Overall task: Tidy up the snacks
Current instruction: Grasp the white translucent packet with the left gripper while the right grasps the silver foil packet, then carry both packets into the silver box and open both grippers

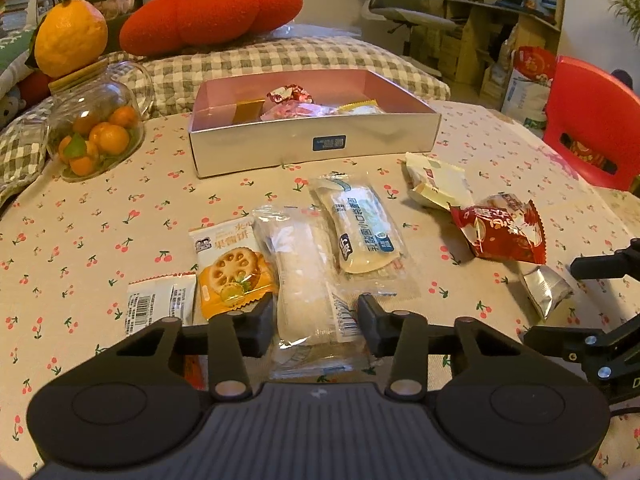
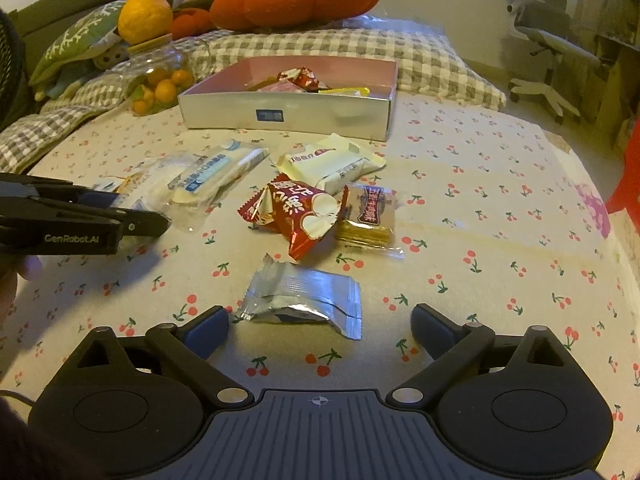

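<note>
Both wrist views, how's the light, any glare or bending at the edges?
Left wrist view: warm, dim indoor light, glare on the silver box front, strong fisheye bending and dark corners. Right wrist view: same warm cast, shine on the silver packet, the far room soft and curved.

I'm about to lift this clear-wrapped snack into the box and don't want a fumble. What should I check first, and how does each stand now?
1. Clear-wrapped snack lies between the left gripper pads: ok.
2. Pads pressing the wrapper firmly: cannot tell.
3. Neighbouring orange biscuit packet clear of the left pad: not ok, it touches or overlaps.
4. Silver box open with room inside: ok.
5. Right gripper open, holding nothing, silver packet just ahead: ok.
</note>
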The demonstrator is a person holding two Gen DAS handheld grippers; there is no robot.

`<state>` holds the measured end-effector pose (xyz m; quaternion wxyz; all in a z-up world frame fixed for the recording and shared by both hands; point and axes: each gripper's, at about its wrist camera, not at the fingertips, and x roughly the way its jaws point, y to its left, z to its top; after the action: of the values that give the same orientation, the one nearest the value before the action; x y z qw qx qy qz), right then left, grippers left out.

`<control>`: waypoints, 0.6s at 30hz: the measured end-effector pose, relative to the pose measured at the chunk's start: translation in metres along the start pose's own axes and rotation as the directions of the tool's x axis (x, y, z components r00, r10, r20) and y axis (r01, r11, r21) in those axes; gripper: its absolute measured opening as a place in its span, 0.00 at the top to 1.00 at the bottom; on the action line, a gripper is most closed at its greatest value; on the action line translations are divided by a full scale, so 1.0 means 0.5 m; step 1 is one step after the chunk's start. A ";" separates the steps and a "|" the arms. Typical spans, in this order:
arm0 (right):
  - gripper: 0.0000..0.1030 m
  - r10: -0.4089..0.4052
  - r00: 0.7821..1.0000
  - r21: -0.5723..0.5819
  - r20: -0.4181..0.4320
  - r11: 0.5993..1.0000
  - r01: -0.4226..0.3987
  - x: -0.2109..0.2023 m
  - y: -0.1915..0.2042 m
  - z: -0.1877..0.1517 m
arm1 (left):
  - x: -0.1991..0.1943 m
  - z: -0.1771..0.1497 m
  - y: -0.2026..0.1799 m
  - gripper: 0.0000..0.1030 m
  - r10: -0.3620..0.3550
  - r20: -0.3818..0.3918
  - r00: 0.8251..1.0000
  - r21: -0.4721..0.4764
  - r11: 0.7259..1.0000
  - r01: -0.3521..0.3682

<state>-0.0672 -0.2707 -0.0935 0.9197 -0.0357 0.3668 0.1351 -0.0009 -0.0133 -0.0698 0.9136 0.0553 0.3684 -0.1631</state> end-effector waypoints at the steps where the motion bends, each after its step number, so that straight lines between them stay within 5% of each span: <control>1: 0.11 0.004 1.000 -0.005 0.003 1.000 -0.004 -0.002 0.001 0.000 | -0.001 0.000 0.001 0.65 0.000 -0.002 1.000 -0.002 1.000 0.000; 9: 0.51 0.050 0.998 -0.040 0.023 0.998 -0.049 -0.010 0.014 0.009 | -0.010 0.003 0.010 0.72 -0.011 -0.015 1.000 -0.031 0.999 0.010; 18: 0.56 0.103 0.994 -0.057 0.024 0.993 -0.101 -0.019 0.027 0.014 | -0.026 0.003 0.019 0.78 -0.028 -0.049 0.998 -0.054 0.998 0.026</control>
<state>-0.0730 -0.2586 -0.0814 0.9152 -0.0408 0.3517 0.1925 -0.0056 -0.0015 -0.0597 0.9031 0.0302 0.3958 -0.1642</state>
